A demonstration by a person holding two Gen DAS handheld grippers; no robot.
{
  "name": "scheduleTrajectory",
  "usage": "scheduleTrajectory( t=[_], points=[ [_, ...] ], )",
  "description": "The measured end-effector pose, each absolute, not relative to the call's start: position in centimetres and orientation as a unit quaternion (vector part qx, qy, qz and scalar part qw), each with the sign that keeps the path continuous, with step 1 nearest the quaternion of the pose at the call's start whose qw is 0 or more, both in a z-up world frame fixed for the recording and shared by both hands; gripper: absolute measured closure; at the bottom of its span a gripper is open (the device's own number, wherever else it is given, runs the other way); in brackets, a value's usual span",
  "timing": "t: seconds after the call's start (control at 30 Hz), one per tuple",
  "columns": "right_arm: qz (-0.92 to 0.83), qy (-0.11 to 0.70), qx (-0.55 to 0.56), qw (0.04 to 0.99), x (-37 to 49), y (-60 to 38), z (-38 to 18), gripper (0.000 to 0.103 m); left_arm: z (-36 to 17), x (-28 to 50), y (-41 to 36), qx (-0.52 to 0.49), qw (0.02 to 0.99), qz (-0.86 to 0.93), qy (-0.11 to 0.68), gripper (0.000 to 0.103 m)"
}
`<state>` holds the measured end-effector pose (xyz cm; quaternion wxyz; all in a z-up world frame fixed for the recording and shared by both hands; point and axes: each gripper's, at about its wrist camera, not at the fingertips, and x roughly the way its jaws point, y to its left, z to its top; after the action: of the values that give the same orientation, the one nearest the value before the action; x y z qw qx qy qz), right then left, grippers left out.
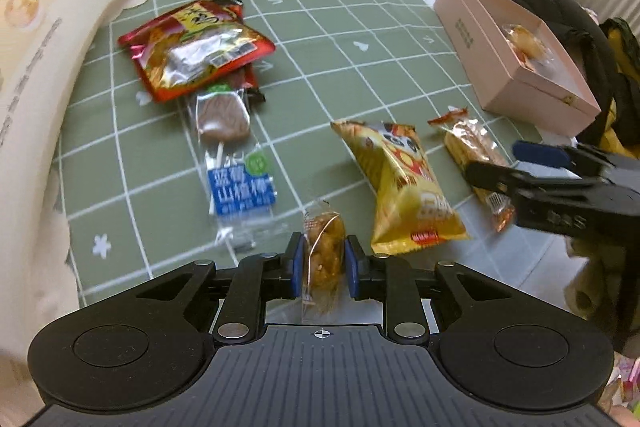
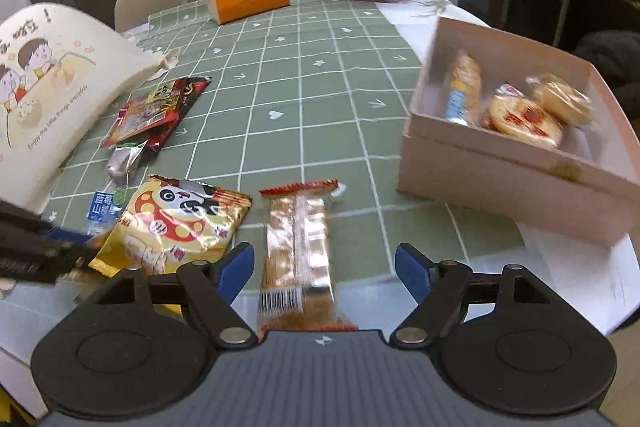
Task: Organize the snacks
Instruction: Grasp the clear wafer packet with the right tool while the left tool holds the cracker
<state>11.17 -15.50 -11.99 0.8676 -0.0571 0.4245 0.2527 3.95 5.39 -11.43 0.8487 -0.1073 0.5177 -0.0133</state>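
Green tablecloth; clear-wrapped golden snack

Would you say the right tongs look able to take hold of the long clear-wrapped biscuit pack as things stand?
Probably yes. The right tongs stand open, straddling the near end of the biscuit pack without pressing it. Nothing lies on it; the yellow panda bag sits clear to one side.
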Motion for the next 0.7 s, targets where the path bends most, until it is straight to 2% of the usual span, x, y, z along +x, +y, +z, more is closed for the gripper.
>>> scheduleTrajectory(
  t=[0.07, 0.13, 0.17, 0.2, 0.27, 0.57, 0.7],
  points=[
    [0.256, 0.429, -0.065, 0.864, 11.7, -14.7, -12.4, 0.026, -11.4, 3.8, 4.9, -0.094, 0.851, -0.01, 0.516, 0.077],
    [0.259, 0.434, -0.07, 0.86, 12.0, -14.2, -12.8, 0.033, -11.4, 3.8, 4.3, -0.08, 0.853, -0.005, 0.516, 0.077],
    [0.259, 0.43, -0.077, 0.861, 12.0, -14.0, -12.9, 0.043, -11.4, 3.8, 4.2, -0.075, 0.853, -0.003, 0.516, 0.077],
    [0.258, 0.426, -0.09, 0.863, 11.8, -13.7, -12.8, 0.057, -11.4, 3.7, 4.1, -0.072, 0.854, -0.002, 0.515, 0.077],
    [0.264, 0.424, -0.106, 0.86, 11.4, -13.7, -12.6, 0.067, -11.4, 3.7, 4.2, -0.075, 0.854, -0.001, 0.514, 0.077],
    [0.264, 0.416, -0.078, 0.867, 8.0, -17.5, -10.4, 0.068, -10.9, 1.7, 3.0, -0.082, 0.844, -0.022, 0.529, 0.079],
    [0.249, 0.408, -0.064, 0.876, 6.8, -19.5, -9.2, 0.068, -9.2, 0.2, 1.2, -0.079, 0.85, -0.061, 0.518, 0.08]
  ],
)
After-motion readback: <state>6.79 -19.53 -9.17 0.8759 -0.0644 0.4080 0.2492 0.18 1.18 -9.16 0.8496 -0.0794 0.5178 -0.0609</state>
